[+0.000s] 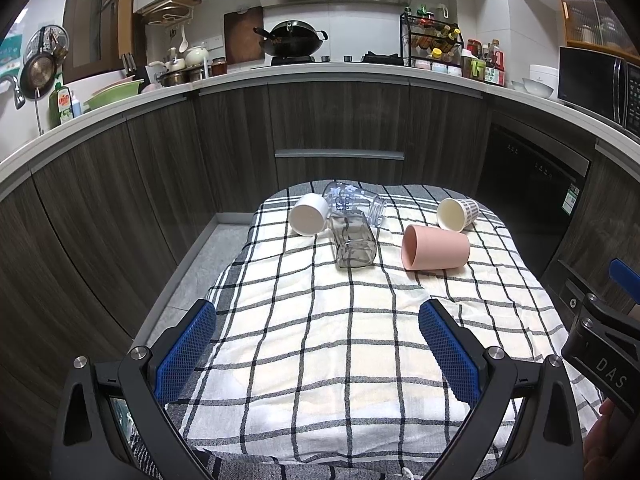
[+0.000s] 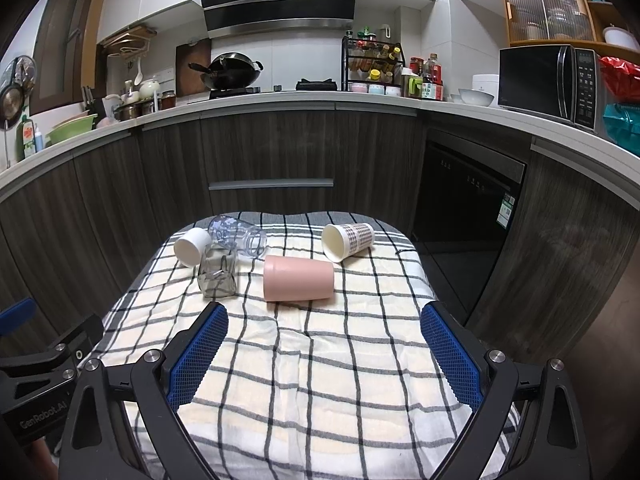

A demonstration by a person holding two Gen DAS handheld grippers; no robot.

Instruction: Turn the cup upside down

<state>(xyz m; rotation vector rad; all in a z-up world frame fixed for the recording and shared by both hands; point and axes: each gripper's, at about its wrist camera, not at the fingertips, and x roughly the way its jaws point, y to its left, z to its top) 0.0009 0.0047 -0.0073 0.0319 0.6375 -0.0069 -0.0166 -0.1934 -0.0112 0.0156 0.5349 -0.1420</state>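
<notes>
Several cups lie on their sides at the far end of a checked cloth [image 1: 320, 340]: a pink cup [image 1: 435, 247] [image 2: 298, 279], a white cup [image 1: 308, 214] [image 2: 192, 246], a grey square glass [image 1: 354, 242] [image 2: 218, 274], a clear glass [image 1: 354, 200] [image 2: 238, 236] and a patterned paper cup [image 1: 458, 213] [image 2: 347, 241]. My left gripper [image 1: 318, 316] is open and empty over the near cloth. My right gripper [image 2: 325, 322] is open and empty, well short of the pink cup.
The cloth [image 2: 312, 360] covers a small table in a kitchen. Dark wood cabinets [image 1: 340, 120] and a counter with a wok [image 1: 294, 38] curve behind. A dishwasher [image 2: 468, 216] and microwave [image 2: 552, 80] stand at the right. The right gripper's body shows at the left view's right edge [image 1: 600, 348].
</notes>
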